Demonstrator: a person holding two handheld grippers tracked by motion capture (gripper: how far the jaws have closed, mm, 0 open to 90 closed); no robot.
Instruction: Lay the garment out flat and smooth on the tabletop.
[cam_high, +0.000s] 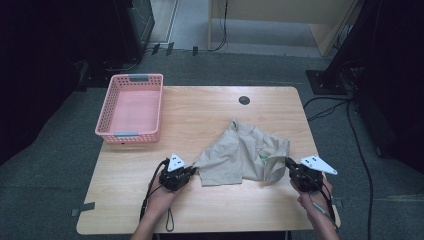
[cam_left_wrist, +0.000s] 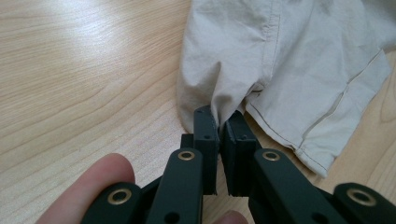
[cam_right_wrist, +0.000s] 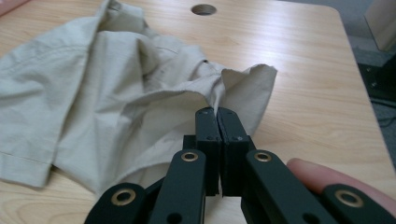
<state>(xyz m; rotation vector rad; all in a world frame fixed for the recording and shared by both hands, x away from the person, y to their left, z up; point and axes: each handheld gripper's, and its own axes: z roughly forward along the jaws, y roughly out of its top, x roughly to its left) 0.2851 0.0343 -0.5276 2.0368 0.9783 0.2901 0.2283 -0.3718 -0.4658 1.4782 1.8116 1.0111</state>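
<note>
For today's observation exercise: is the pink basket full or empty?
Empty: the pink basket shows its bare pink floor in the high view, nothing inside.

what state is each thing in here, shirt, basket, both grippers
beige shirt: crumpled, partly bunched on the table, pinched at two edges
pink basket: upright at the table's far left, empty
left gripper: shut on a fold at the shirt's left edge
right gripper: shut on the shirt's right edge, lifting that corner
table: bare wood around the shirt, round hole near the far edge
</note>
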